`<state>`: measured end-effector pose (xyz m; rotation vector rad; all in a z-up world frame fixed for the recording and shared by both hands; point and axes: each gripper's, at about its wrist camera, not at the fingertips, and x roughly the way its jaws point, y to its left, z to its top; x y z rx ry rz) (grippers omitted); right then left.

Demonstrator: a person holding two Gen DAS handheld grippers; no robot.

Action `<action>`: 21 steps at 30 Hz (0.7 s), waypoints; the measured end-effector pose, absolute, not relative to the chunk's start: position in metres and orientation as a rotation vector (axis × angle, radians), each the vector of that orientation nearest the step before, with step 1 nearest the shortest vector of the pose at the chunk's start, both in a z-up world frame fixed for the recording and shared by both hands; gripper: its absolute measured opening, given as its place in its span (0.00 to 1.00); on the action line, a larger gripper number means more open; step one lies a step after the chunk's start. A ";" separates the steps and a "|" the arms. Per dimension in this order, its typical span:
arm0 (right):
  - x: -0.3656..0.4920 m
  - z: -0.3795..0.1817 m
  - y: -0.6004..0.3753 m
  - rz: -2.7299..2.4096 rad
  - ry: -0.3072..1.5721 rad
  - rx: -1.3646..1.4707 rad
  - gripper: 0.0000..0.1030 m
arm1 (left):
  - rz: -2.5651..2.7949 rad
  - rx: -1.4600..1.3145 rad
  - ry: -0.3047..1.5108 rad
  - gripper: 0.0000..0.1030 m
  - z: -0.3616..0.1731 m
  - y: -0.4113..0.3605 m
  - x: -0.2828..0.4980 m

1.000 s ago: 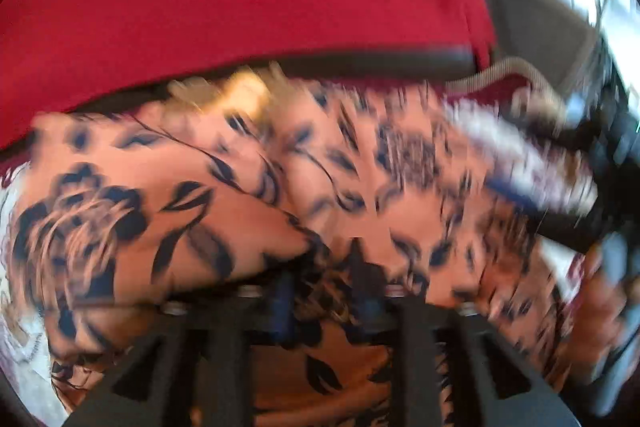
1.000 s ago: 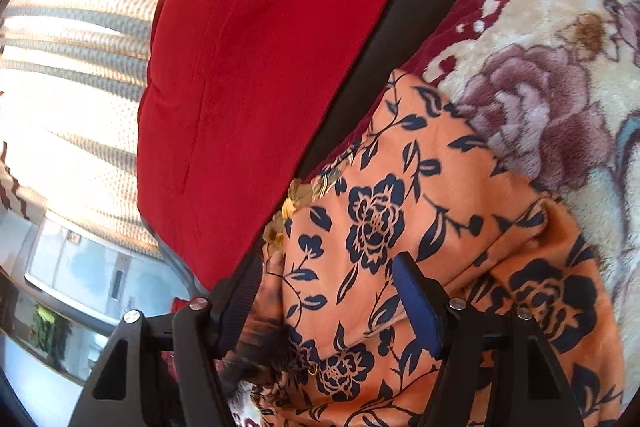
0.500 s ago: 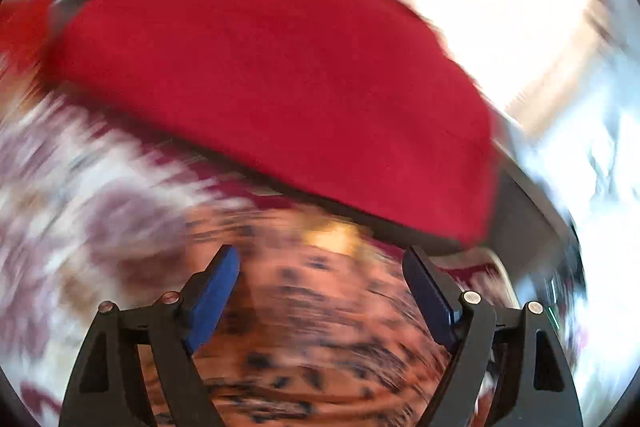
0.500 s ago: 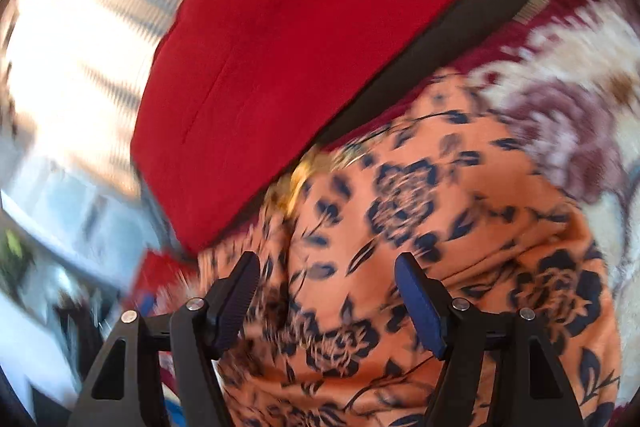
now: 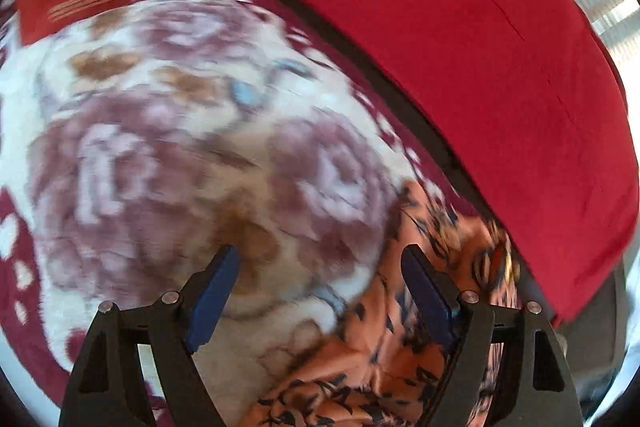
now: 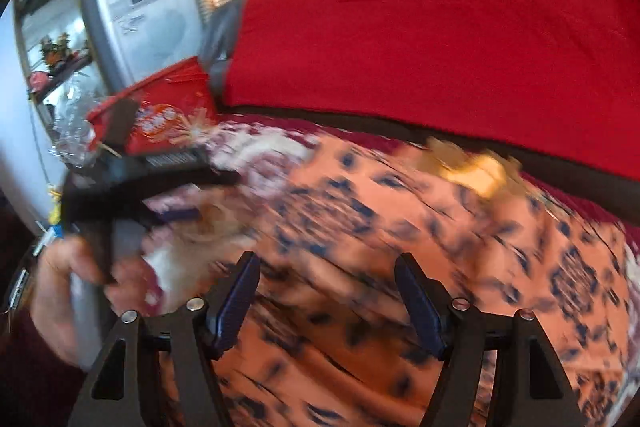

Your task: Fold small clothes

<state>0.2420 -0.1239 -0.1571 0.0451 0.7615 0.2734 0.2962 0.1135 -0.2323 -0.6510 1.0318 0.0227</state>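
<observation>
Orange garment with the dark blue flower print is lying spread on the floral blanket, its far edge running up close to the dark band under the red cushion. A gold patch is showing on that far edge.

Your left gripper is hanging over the blanket with its jaws standing wide; they have just been opening, and nothing is sitting between the blue pads. In the left wrist view, the garment is lying low and to the right, passing under the right-hand finger; whether that finger is touching the cloth, you cannot tell through the blur.

Your right gripper is pointing down over the middle of the garment, jaws wide apart, pads gripping nothing. The cloth is lying flat beneath the gap.

In the right wrist view, your left hand is wrapping the handle of the other gripper at the left, over the blanket beside the garment's edge. A red printed package is sitting beyond it, next to the cushion's corner. Both views are smeared with motion blur, so the fine folds are not readable.
</observation>
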 end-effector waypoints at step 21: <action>0.279 -0.182 -0.209 0.187 0.809 0.474 0.16 | -0.004 -0.421 0.929 0.81 -0.205 0.098 0.299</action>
